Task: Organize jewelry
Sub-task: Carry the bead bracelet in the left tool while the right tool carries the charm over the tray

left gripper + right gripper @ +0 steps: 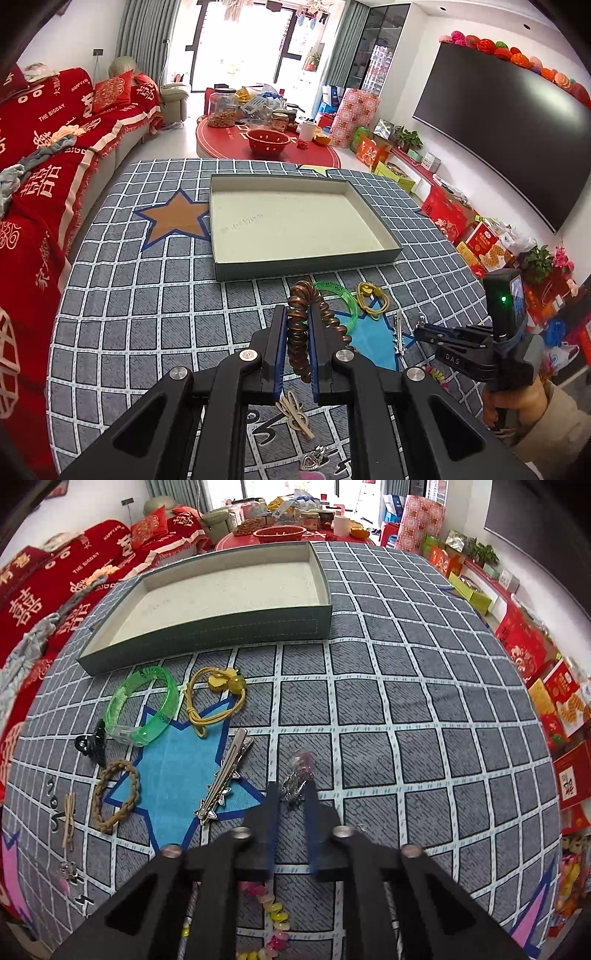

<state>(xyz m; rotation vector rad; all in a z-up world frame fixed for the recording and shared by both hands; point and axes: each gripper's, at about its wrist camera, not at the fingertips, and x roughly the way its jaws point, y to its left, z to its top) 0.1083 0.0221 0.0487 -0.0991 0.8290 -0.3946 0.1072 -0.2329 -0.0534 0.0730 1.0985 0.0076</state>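
Observation:
My left gripper [297, 310] is shut on a brown coiled hair tie [299, 332], which it holds above the checked tablecloth, just short of the shallow grey-green box [221, 266]. The box [221, 635] has nothing in it. My right gripper [291, 788] points steeply down with its jaws close together on a small silver and purple charm [301, 762] on the cloth. In the left wrist view the right gripper [419, 330] is low at the right, in a person's hand.
A green bangle [144, 705], a yellow hair tie [218, 698], a silver hair clip [225, 779], a braided tan hair tie [116, 794], a black claw clip [92, 742] and a wooden clip [68, 819] lie around the blue star. A bead bracelet [273, 912] lies under my right gripper.

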